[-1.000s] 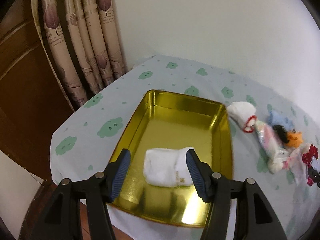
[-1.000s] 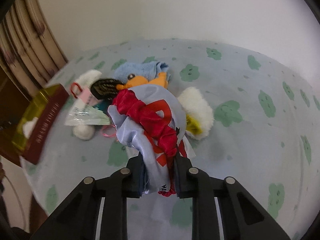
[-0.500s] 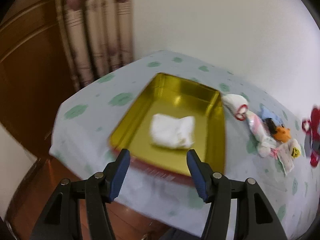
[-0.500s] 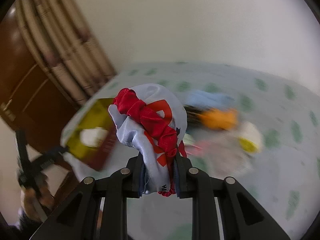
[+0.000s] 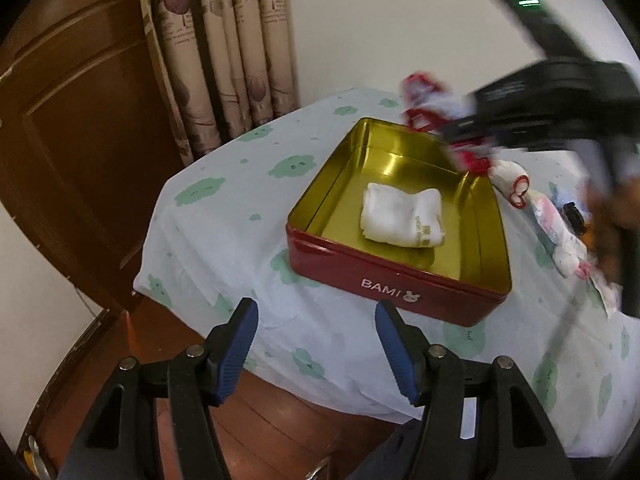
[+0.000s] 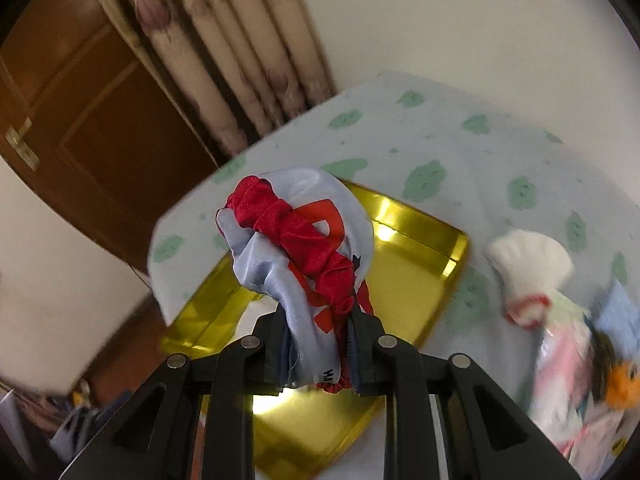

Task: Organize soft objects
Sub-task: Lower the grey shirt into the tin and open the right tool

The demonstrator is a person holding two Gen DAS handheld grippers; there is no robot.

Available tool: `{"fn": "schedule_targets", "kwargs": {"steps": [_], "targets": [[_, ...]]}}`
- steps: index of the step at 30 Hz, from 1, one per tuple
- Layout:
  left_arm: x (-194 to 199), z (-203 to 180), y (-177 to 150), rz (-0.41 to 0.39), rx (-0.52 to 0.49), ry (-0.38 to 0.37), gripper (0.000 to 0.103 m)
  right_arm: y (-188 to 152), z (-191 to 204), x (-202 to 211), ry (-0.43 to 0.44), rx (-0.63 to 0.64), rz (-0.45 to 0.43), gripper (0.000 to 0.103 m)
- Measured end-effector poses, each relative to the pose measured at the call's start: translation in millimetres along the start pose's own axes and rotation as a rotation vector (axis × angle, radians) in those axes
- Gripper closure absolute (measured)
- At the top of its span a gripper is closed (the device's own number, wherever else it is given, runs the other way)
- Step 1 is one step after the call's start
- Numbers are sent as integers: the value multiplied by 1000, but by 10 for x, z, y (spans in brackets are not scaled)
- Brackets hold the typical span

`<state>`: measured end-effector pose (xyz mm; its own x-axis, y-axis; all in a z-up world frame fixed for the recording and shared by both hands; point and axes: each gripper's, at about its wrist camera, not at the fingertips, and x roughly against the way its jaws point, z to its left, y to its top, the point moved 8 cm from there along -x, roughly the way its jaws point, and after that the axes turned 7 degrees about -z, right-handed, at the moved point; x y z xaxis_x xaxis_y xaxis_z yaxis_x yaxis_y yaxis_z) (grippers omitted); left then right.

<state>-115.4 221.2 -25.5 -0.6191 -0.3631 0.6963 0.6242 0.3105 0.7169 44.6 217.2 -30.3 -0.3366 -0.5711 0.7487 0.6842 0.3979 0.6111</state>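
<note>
A red tin (image 5: 400,286) with a gold inside stands on the table and holds a folded white sock (image 5: 402,216). My left gripper (image 5: 316,344) is open and empty, off the table's near edge, short of the tin. My right gripper (image 6: 318,344) is shut on a pale blue cloth with a red scrunchie (image 6: 296,248) and holds it above the tin (image 6: 420,276). In the left wrist view the right gripper (image 5: 468,136) is blurred over the tin's far right corner.
A pile of soft things lies right of the tin: a white sock with red trim (image 5: 510,180), a pink packet (image 5: 552,224) and an orange plush (image 6: 620,384). The table has a cloud-print cloth (image 5: 224,216). Curtains (image 5: 224,40) and a brown door (image 5: 72,128) stand at the left.
My left gripper has drawn back from the tin, past the table edge. My right gripper has carried the cloth and scrunchie left, from over the pile to above the tin.
</note>
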Motion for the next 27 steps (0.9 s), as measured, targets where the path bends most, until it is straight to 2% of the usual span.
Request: {"fn": "schedule_targets", "kwargs": {"steps": [4, 8, 14, 19, 21, 22, 23, 25, 27], "targets": [[-40, 33, 16, 18, 23, 8, 40, 29, 23, -328, -33, 32, 54, 82], [-100, 20, -5, 49, 52, -38, 40, 52, -11, -578, -90, 67, 99, 81], [-34, -55, 56, -15, -14, -35, 40, 12, 28, -827, -142, 113, 143, 80], [-3, -37, 93, -37, 1, -47, 40, 17, 84, -898, -157, 132, 136, 74], [-10, -24, 94, -32, 13, -53, 40, 15, 97, -909, -162, 137, 136, 69], [-16, -23, 88, -26, 16, -54, 40, 13, 107, -905, -155, 132, 134, 63], [-23, -22, 83, -21, 19, -54, 40, 17, 105, -898, -151, 125, 128, 51], [-36, -29, 72, -14, 18, -56, 40, 37, 109, -852, -153, 117, 102, 39], [-28, -38, 73, -19, 12, -52, 40, 77, 122, -729, -158, 121, 50, 33]]}}
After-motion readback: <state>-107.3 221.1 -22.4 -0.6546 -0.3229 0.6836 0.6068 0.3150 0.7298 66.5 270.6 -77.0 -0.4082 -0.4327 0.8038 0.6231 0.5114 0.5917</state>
